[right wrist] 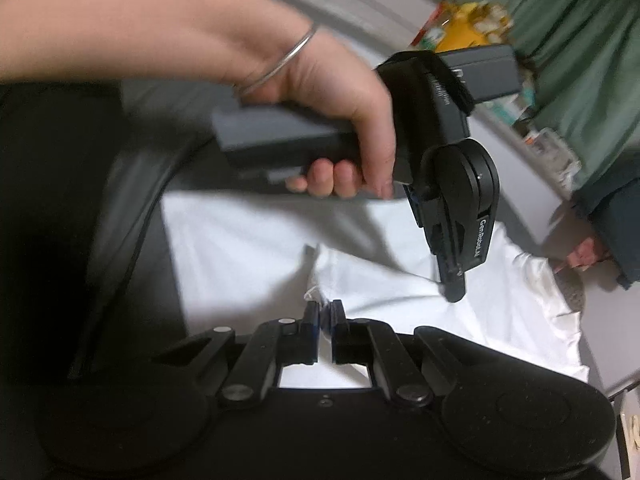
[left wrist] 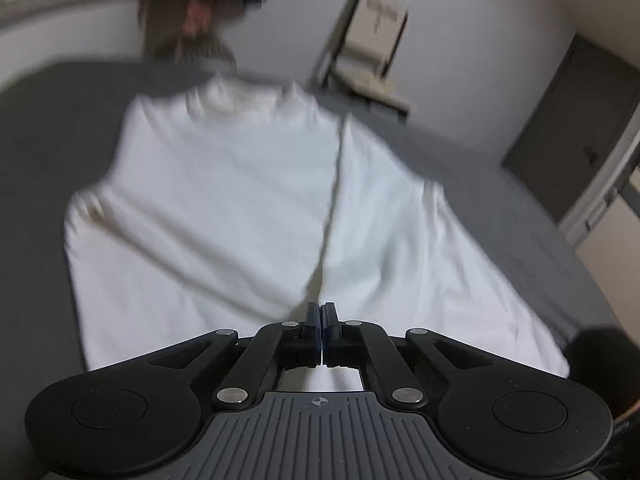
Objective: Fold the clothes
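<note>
A white garment (left wrist: 240,200) lies spread on a grey bed surface (left wrist: 52,140). A dark fold edge runs down its middle to my left gripper (left wrist: 322,312), whose fingers are pressed together on the cloth. In the right wrist view the left gripper (right wrist: 452,294) points tip-down into the white garment (right wrist: 240,248), held by a hand (right wrist: 340,92) wearing a bangle. My right gripper (right wrist: 325,312) is nearly closed, and a small corner of white cloth sits pinched at its tips. Both views are motion-blurred.
A second person's hand (right wrist: 580,256) rests at the garment's far end, near a grey textured item (right wrist: 576,292). A white seat or stand (left wrist: 372,52) and a grey door (left wrist: 580,128) lie beyond the bed. Green curtains (right wrist: 580,40) and yellow clutter (right wrist: 468,24) line the far side.
</note>
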### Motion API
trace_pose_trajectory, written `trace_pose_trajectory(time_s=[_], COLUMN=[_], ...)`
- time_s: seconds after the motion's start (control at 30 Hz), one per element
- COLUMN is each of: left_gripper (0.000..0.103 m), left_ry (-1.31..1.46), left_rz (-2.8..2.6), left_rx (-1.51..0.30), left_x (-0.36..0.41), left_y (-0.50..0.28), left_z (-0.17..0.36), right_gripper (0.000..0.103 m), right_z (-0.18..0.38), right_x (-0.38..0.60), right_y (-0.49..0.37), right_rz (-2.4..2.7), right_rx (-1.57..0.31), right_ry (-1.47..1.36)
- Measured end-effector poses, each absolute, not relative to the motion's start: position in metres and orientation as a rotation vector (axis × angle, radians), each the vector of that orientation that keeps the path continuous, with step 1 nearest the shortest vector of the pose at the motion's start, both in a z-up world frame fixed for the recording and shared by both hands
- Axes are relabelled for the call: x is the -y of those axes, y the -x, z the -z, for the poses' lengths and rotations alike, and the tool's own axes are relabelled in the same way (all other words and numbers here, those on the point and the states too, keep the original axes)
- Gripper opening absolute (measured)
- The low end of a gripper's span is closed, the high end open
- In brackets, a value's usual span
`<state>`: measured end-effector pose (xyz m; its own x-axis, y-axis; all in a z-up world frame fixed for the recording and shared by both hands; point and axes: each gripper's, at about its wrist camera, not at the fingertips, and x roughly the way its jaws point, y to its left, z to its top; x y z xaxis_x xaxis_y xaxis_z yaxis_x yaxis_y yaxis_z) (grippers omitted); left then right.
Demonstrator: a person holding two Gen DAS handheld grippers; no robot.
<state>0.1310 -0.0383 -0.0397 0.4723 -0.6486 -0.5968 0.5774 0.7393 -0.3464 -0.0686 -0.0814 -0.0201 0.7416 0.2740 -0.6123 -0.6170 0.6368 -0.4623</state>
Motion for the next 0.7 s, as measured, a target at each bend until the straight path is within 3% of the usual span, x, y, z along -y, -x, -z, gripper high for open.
trace_pose_trajectory(time_s=[0.07, 0.2, 0.3, 0.37, 0.6, 0.7], left_gripper=[0.0, 0.001, 0.001, 0.006, 0.007, 0.007], left_ry=[0.122, 0.064, 0.008, 0.016, 0.262, 0.34], left_rz=[0.744, 0.71, 0.664, 0.656, 0.596, 0.664], left_rx=[-0.742, -0.857, -0.923, -0.917, -0.763, -0.731], left_x=[0.033, 0.037, 0.042, 0.039, 0.008, 0.019], left_y=[-0.131, -0.138, -0.143, -0.144, -0.148, -0.148], left_z=[0.033, 0.05, 0.063, 0.061, 0.044, 0.047], right_gripper=[0.006, 0.006, 0.023, 0.043, 0.054, 0.054], right_z=[0.017, 0.033, 0.041, 0.033, -0.013, 0.002], right_x=[0.076, 0.067, 0.074, 0.091, 0.264, 0.346], right_y=[0.065, 0.054, 0.051, 0.05, 0.005, -0.019], right_rz=[-0.522, -0.529, -0.554, -0.563, -0.224, -0.069], right_rx=[-0.51, -0.591, -0.661, -0.671, -0.675, -0.649], right_ry=[0.701, 0.716, 0.652, 0.56, -0.053, -0.379])
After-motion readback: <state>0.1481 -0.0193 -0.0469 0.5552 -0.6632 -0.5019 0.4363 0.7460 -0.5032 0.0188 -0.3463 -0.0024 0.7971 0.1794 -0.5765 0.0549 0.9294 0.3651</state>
